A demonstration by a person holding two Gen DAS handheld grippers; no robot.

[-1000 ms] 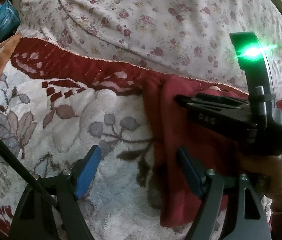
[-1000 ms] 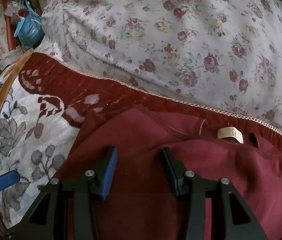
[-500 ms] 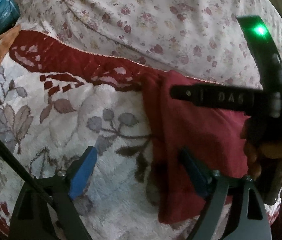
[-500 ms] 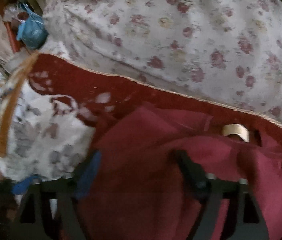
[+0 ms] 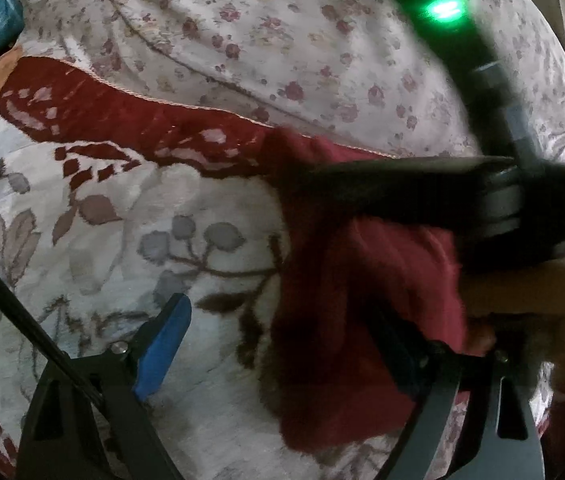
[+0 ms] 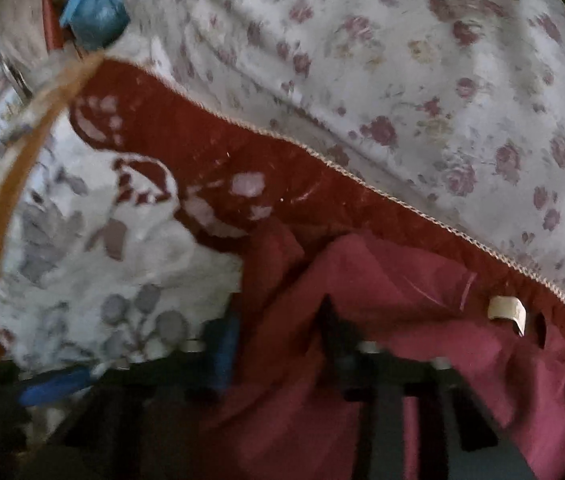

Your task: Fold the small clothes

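Since a moment ago, the right gripper (image 5: 302, 184) has been swung over to the left, across the dark red garment (image 5: 362, 300). Its fingers are seen spread apart in its own view, with red cloth between them, but the picture is blurred, so a grip cannot be told. The left gripper (image 5: 282, 344) is held wide open, one finger over the flowered blanket (image 5: 102, 240), the other over the garment. The garment is laid on the blanket, near the rose-print sheet (image 6: 402, 60). A pale tag (image 6: 506, 310) is seen at its neck.

Plush leaf-patterned blanket (image 5: 130, 216) beside rose-print bedding (image 6: 422, 80)
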